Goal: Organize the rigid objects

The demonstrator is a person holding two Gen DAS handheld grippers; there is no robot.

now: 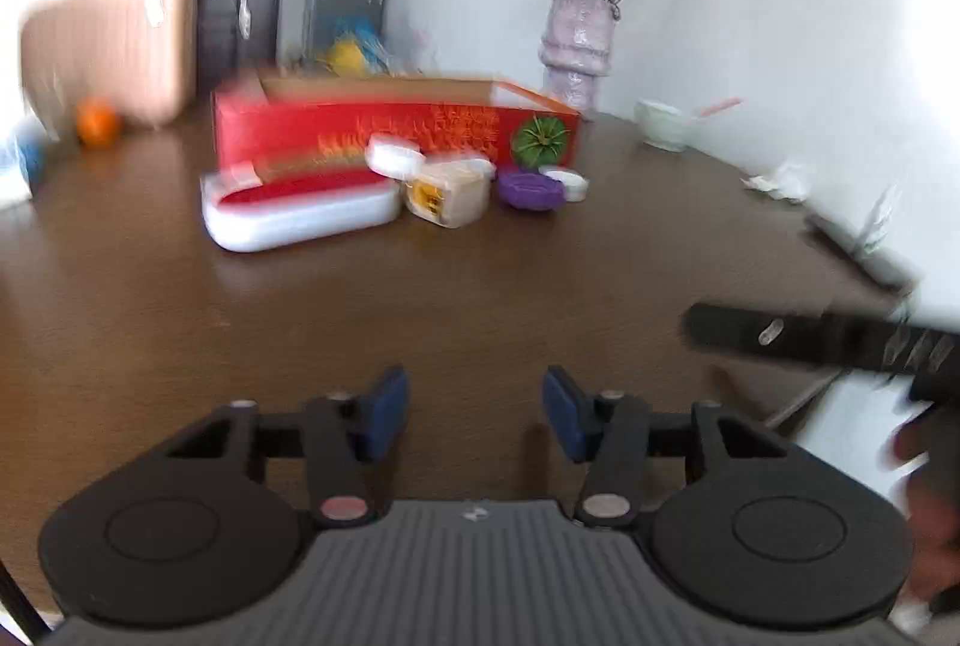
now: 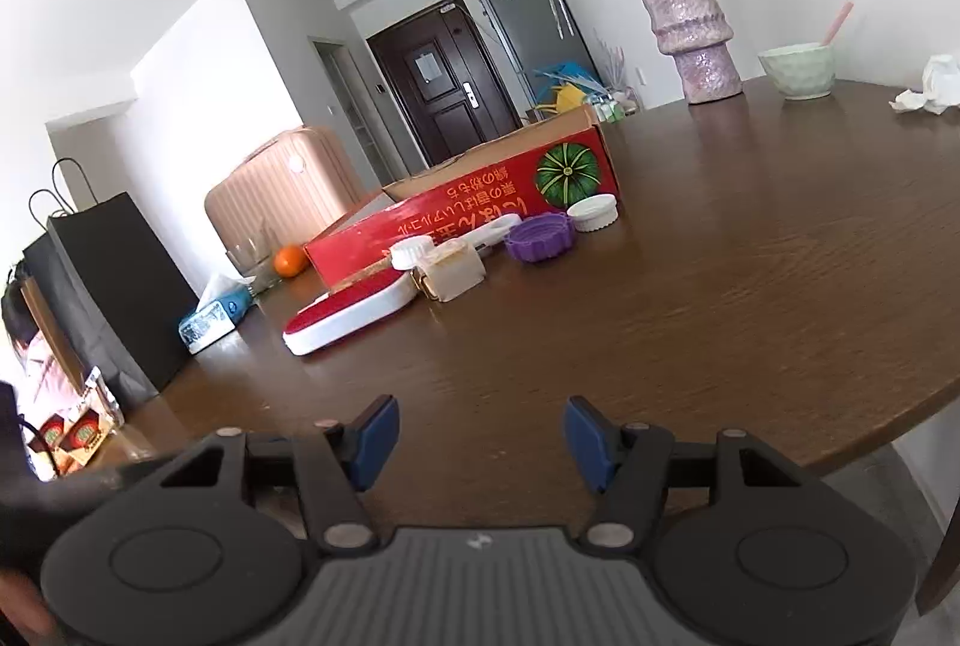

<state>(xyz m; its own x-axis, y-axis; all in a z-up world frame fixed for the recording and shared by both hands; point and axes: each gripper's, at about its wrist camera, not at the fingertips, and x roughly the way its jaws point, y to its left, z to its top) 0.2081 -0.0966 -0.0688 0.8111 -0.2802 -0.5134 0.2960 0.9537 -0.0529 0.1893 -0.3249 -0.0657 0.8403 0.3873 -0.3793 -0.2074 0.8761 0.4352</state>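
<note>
A red cardboard box [image 1: 396,130] [image 2: 474,208] lies open on the brown table [image 1: 480,298] [image 2: 750,286]. In front of it lie a white tray with a red inside [image 1: 300,211] [image 2: 354,307], a beige square container [image 1: 447,193] [image 2: 453,271], a purple ridged lid [image 1: 531,188] [image 2: 540,237] and white lids [image 1: 393,155] [image 2: 594,213]. My left gripper [image 1: 476,409] is open and empty, low over the near table. My right gripper [image 2: 480,442] is open and empty at the table's near edge.
A pink vase of roses [image 1: 576,46] [image 2: 696,34], a pale green bowl [image 1: 660,124] [image 2: 798,70] and crumpled tissue [image 1: 780,181] [image 2: 930,88] stand at the back right. An orange [image 2: 288,260], a tissue pack [image 2: 216,316] and a black bag [image 2: 114,286] are at the left.
</note>
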